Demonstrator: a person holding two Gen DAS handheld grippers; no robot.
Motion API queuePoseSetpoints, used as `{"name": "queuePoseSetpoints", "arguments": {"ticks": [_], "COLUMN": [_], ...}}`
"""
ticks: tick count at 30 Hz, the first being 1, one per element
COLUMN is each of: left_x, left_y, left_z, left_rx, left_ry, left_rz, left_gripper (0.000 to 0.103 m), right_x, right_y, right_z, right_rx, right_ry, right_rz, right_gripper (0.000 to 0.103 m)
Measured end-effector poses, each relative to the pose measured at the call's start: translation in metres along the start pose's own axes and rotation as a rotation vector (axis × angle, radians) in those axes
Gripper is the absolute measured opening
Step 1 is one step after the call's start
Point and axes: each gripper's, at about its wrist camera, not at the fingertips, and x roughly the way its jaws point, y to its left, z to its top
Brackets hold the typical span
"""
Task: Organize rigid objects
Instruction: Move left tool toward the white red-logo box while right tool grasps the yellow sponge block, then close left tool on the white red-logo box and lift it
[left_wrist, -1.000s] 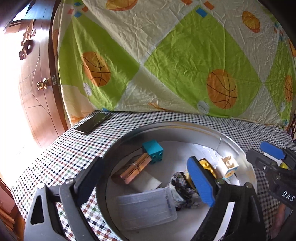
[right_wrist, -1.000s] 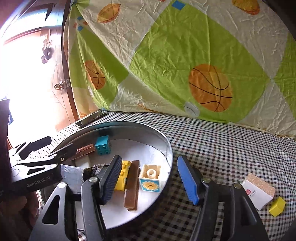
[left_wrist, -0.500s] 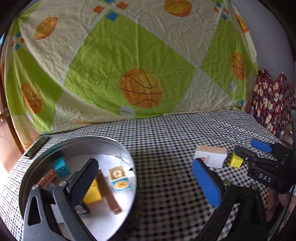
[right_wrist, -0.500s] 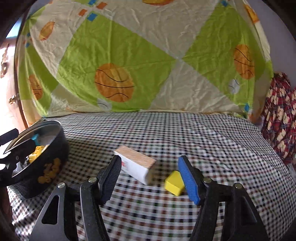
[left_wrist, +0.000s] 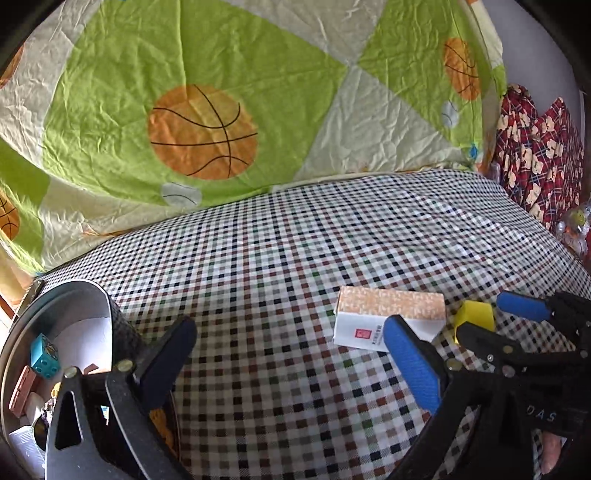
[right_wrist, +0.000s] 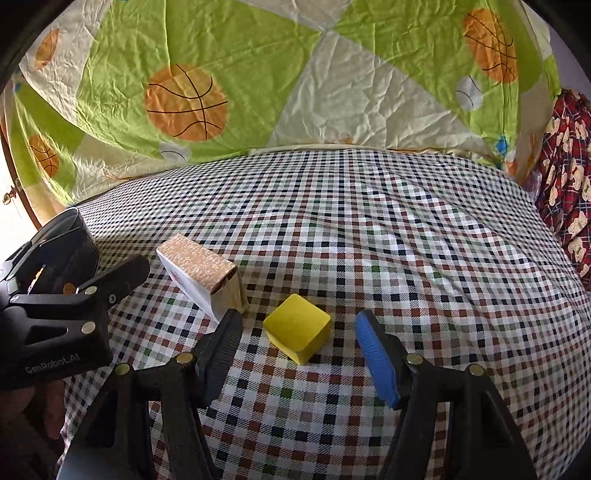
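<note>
A yellow cube (right_wrist: 297, 333) lies on the checked cloth between the fingers of my open right gripper (right_wrist: 299, 354), which touch nothing. A white box with a tan patterned top (right_wrist: 202, 275) lies just left of the cube. In the left wrist view the box (left_wrist: 388, 317) and the cube (left_wrist: 474, 317) sit ahead to the right, with the right gripper (left_wrist: 491, 321) around the cube. My left gripper (left_wrist: 288, 363) is open and empty over the cloth. The round metal tin (left_wrist: 77, 295) at the far left holds a teal block (left_wrist: 44, 356) and several other pieces.
A basketball-print sheet (right_wrist: 295, 92) hangs behind the table. Red patterned fabric (left_wrist: 535, 158) lies at the right edge. The left gripper's body (right_wrist: 55, 314) shows at the left of the right wrist view. The checked cloth (right_wrist: 369, 221) stretches to the back.
Both grippers swung right, away from the tin. The right gripper moved in on the yellow cube, which now sits between its open fingers. The left gripper now faces the box.
</note>
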Motion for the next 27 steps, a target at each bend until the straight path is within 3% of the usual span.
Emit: {"name": "queuePoseSetpoints", "arguments": {"ticks": [6,7,8,9,14,18,27], "left_x": [0.001,0.002,0.002,0.002,0.003,0.002,0.004], "left_y": [0.0,-0.001,-0.002,-0.003,-0.01,-0.018,-0.037], "left_z": [-0.004,-0.005,-0.005,-0.006,-0.007,-0.009,-0.007], "left_rx": [0.0,0.002,0.005,0.01,0.027,0.048,0.103], "left_ry": [0.016,0.017,0.018,0.018,0.015,0.013,0.022], "left_rz": [-0.011,-0.013,-0.015,-0.019,-0.049,-0.082,-0.137], "left_gripper": [0.103,0.103,0.103,0.103,0.103,0.103,0.103], "right_x": [0.016,0.017,0.018,0.018,0.005,0.002,-0.001], "right_y": [0.001,0.001,0.0,0.0,-0.006,-0.015,-0.025], "right_z": [0.004,0.004,0.004,0.004,0.002,0.001,0.002], "right_rx": [0.001,0.004,0.007,0.008,0.039,0.088,0.14], "right_ry": [0.059,0.068,0.07,0.072,0.008,-0.012,-0.026], "right_rz": [0.02,0.019,0.018,0.02,-0.021,-0.084,-0.119], "right_gripper": [0.066,0.063,0.049,0.043,0.042,0.042,0.042]}}
